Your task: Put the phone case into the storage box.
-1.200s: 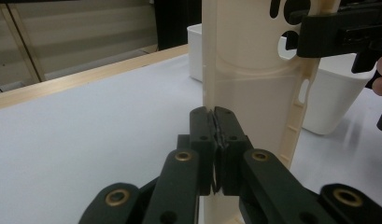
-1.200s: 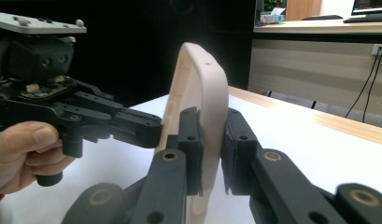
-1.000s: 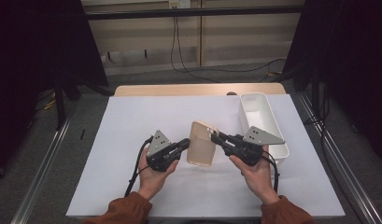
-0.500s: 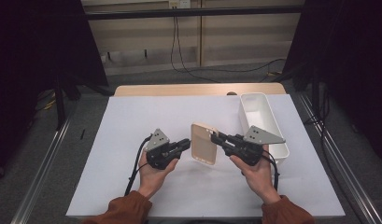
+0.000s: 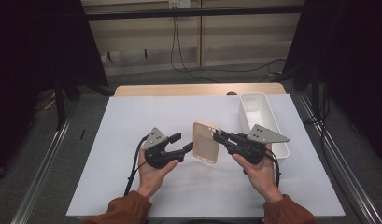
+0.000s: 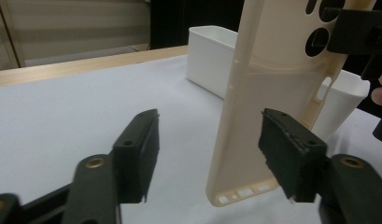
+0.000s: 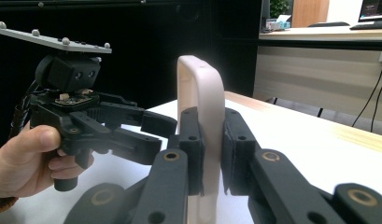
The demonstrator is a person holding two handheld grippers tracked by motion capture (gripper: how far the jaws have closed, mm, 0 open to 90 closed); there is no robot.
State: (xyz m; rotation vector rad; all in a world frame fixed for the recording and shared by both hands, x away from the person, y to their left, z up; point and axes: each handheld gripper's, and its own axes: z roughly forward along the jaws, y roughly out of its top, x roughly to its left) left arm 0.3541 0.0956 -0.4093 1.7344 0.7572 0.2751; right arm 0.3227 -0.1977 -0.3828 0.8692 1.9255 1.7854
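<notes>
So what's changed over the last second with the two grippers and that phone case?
The left gripper has just opened its jaws and let go of the phone case, whose edge sits between them untouched. The right gripper stays clamped on the case, holding it upright above the table. The white bin hasn't moved.

I am working in what looks like a lab or test room inside an office building. My bench is a wooden table (image 5: 198, 89) covered with a plain white sheet (image 5: 132, 121), hemmed in by black curtains (image 5: 34, 56) on both sides. Metal rails (image 5: 44, 163) run along the grey carpet, and loose cables (image 5: 184, 51) trail down a beige panelled wall. The right gripper view shows a desk with a monitor (image 7: 373, 10) beyond.
</notes>
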